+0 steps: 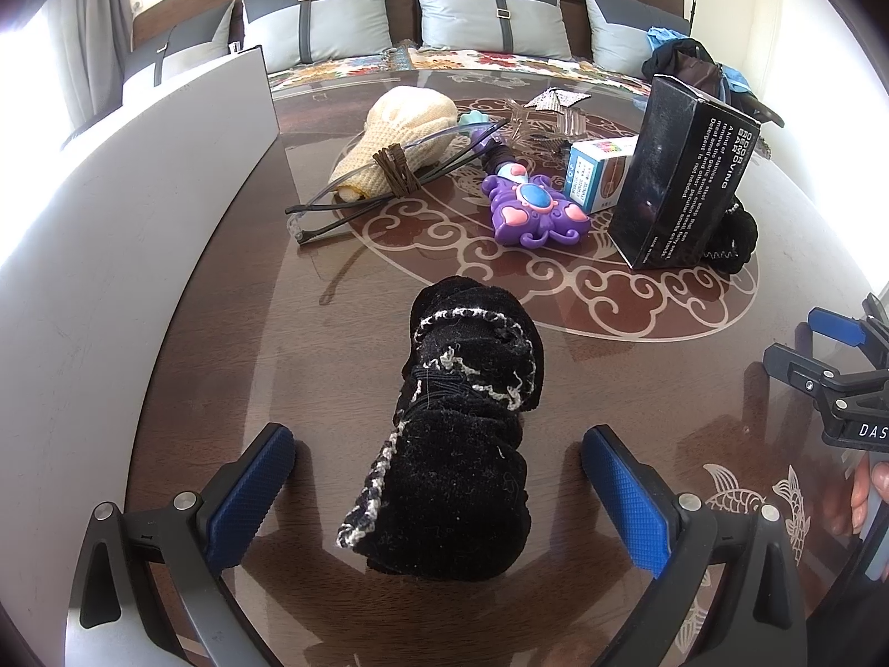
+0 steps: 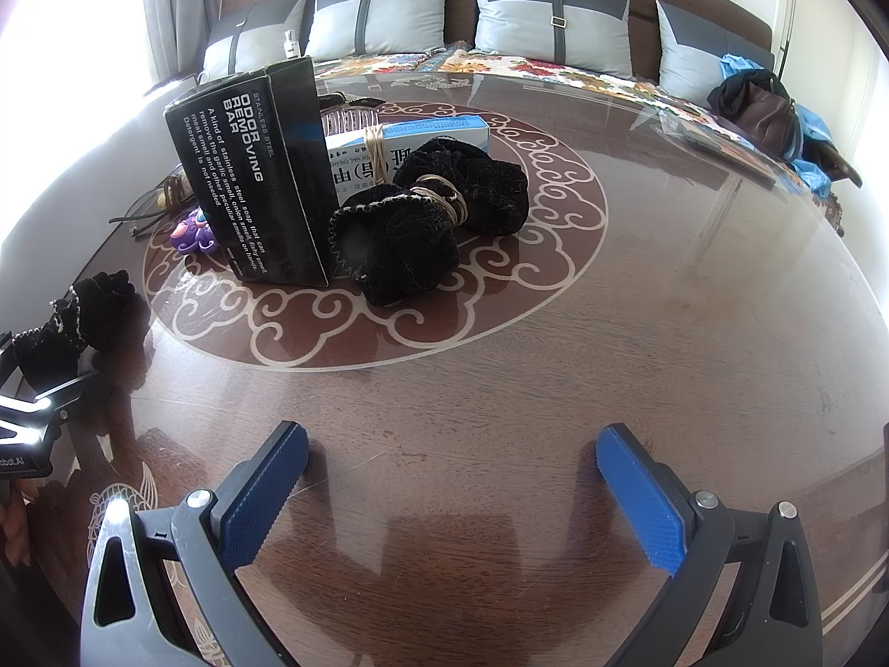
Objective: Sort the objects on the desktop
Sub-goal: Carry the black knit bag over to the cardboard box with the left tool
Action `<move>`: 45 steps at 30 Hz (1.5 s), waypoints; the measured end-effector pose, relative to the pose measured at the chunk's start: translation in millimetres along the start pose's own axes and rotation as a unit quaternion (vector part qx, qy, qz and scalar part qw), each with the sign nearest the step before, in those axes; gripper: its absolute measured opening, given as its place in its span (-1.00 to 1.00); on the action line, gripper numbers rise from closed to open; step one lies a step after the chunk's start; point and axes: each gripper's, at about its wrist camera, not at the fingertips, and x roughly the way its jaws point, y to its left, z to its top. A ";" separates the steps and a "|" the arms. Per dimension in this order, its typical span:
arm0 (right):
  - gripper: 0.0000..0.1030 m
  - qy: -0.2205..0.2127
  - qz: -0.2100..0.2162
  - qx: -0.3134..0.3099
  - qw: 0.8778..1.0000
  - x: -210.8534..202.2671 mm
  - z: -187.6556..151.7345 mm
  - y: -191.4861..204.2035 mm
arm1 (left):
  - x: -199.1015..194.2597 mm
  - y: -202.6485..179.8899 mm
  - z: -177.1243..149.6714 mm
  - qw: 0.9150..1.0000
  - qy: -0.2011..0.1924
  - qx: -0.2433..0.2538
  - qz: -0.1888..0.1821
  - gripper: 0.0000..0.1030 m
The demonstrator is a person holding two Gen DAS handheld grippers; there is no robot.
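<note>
A black knitted bundle [image 1: 461, 433], edged in pale stitching and bound round its middle with dark elastic, lies on the glass-topped table [image 1: 639, 367] straight ahead of my left gripper [image 1: 439, 478]. My left jaws stand wide, one blue pad [image 1: 250, 494] on each side of the bundle's near end; I cannot tell whether either pad touches the cloth. My right gripper [image 2: 453, 489] is spread just as wide over bare brown glass and holds nothing.

Farther off, on the round scroll pattern, a second black bundle [image 2: 428, 228] tied with tan bands lies against the foot of a tall black box [image 2: 255, 178] printed "ODOR REMOVING BAR". A blue-and-white carton [image 2: 411, 139] lies behind them. In my left view a purple butterfly toy [image 1: 536, 211] sits just left of the box, and beyond it a cream knitted piece [image 1: 389, 139] is crossed by a pair of dark-framed glasses [image 1: 355, 200].

A white panel [image 1: 166, 194] walls the left side, near the left pad. To the right and front of my right gripper the tabletop is open out to its curved rim. Beyond the far edge stands a bench with grey cushions [image 2: 550, 16].
</note>
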 end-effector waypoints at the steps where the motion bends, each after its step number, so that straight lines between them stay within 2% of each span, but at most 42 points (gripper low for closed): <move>1: 1.00 0.000 0.000 0.000 1.000 -0.1 0.0 -0.2 | 0.1 -0.3 0.7 1.000 0.002 0.002 0.000 1.00; 6: 1.00 0.000 0.000 0.000 1.000 0.2 0.1 0.1 | 2.9 1.3 8.8 0.999 0.042 0.027 -0.016 1.00; 10: 1.00 0.000 0.000 0.000 1.000 0.2 0.1 0.0 | 5.5 1.1 11.5 0.998 0.059 0.033 -0.019 1.00; 22: 1.00 0.000 0.000 -0.001 1.000 -0.1 -0.4 0.1 | 7.4 1.3 13.9 0.996 0.067 0.049 -0.027 1.00; 23: 1.00 0.000 0.000 0.000 1.000 -0.1 -0.5 0.1 | 6.2 0.9 14.0 0.996 0.064 0.048 -0.025 0.93; 24: 1.00 0.000 0.001 0.000 1.000 -0.2 -0.4 0.1 | 3.1 0.1 13.9 0.997 0.056 0.047 -0.025 0.78; 26: 1.00 0.000 0.002 -0.001 1.000 0.1 -0.6 0.0 | -4.0 -2.7 13.6 0.998 0.039 0.045 -0.025 -0.01; 28: 1.00 0.001 0.004 -0.002 1.000 0.0 -0.8 -0.6 | -8.6 -4.4 10.2 0.999 0.032 0.038 -0.023 -0.39; 30: 1.00 0.000 0.014 0.003 1.000 -0.9 -0.6 -3.5 | -13.5 -0.5 2.6 0.999 0.021 0.018 -0.027 -0.39; 33: 1.00 -0.004 0.039 0.067 0.997 -3.1 11.4 -22.5 | -21.2 7.8 -11.5 1.000 0.008 -0.007 -0.028 -0.39; 35: 1.00 -0.008 0.058 0.109 0.992 -2.9 31.1 -34.1 | -23.7 10.4 -17.0 1.000 0.005 -0.011 -0.028 -0.39; 38: 0.98 0.019 0.078 0.168 0.983 11.9 68.4 -46.3 | -25.8 12.2 -15.0 0.999 -0.002 -0.015 -0.036 -0.39; 40: 0.78 0.035 0.089 0.182 0.979 24.0 90.7 -43.5 | -26.7 13.4 -11.3 0.999 -0.014 -0.015 -0.038 -0.39; 42: 0.75 0.061 0.089 0.171 0.979 38.6 107.2 -31.2 | -27.6 14.8 -12.0 0.999 -0.021 -0.014 -0.039 -0.39; 44: 0.62 0.109 0.068 0.155 0.979 58.7 112.7 -20.6 | -27.9 15.9 -15.2 0.999 -0.020 -0.016 -0.041 -0.39; 45: 0.38 0.105 0.047 0.144 0.983 58.1 113.9 -16.4 | -28.2 17.2 -16.3 0.999 -0.020 -0.018 -0.043 -0.39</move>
